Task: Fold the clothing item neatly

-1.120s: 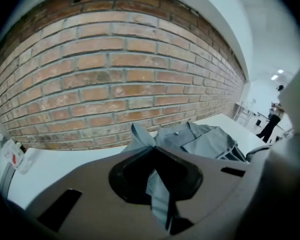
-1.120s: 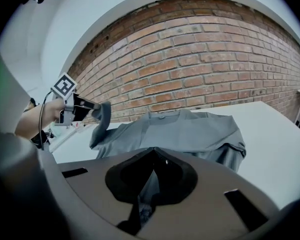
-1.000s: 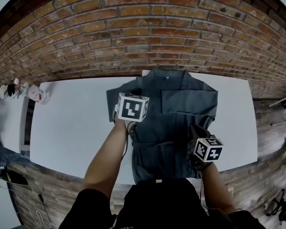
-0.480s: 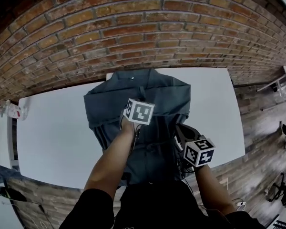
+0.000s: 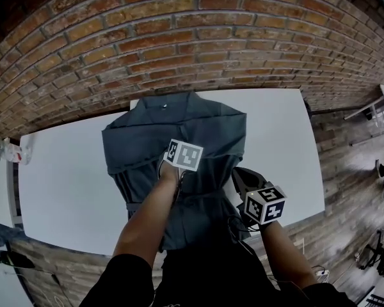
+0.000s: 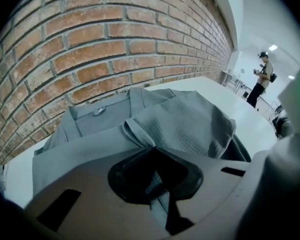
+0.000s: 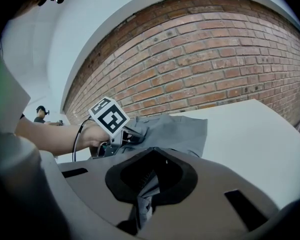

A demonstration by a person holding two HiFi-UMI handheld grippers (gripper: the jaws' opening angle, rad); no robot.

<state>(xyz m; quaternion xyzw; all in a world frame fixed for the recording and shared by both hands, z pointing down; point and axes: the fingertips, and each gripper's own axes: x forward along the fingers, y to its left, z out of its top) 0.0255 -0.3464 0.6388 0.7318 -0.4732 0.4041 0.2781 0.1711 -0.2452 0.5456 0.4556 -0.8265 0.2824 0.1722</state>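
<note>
**Head view.** A grey collared shirt (image 5: 179, 130) lies front-up on the white tabletop (image 5: 64, 178). Its collar is toward the far brick wall (image 5: 179, 43) and its hem is at the near edge. The left tool (image 5: 182, 160) sits over the middle of the shirt. The right tool (image 5: 244, 181) is at the shirt's near right margin, and the cloth between the two is rumpled. Each tool's marker cube covers its jaws from this angle, so the grip cannot be read here.

**Left gripper view.** The jaws are closed together on a fold of the shirt, and a narrow strip of grey fabric runs out between them toward the camera. Beyond the jaws a raised flap of waffle-textured cloth drapes across the garment. Further off, the collar with one button (image 6: 97, 112) lies close to the wall. A standing person (image 6: 262, 79) appears well away at the far right, which no other view shows.

**Right gripper view.** The jaws are likewise pressed together on a pinch of the same fabric, which hangs bunched below them. Only this view shows the left tool from the side. Its marker cube (image 7: 109, 116) is uppermost, the left hand (image 7: 89, 136) is behind it, and a dark cable (image 7: 76, 139) loops at the wrist. That tool's tip is down in the shirt. A distant figure (image 7: 40, 113) is visible at the far left, and bare tabletop extends to the right of the garment.
</note>
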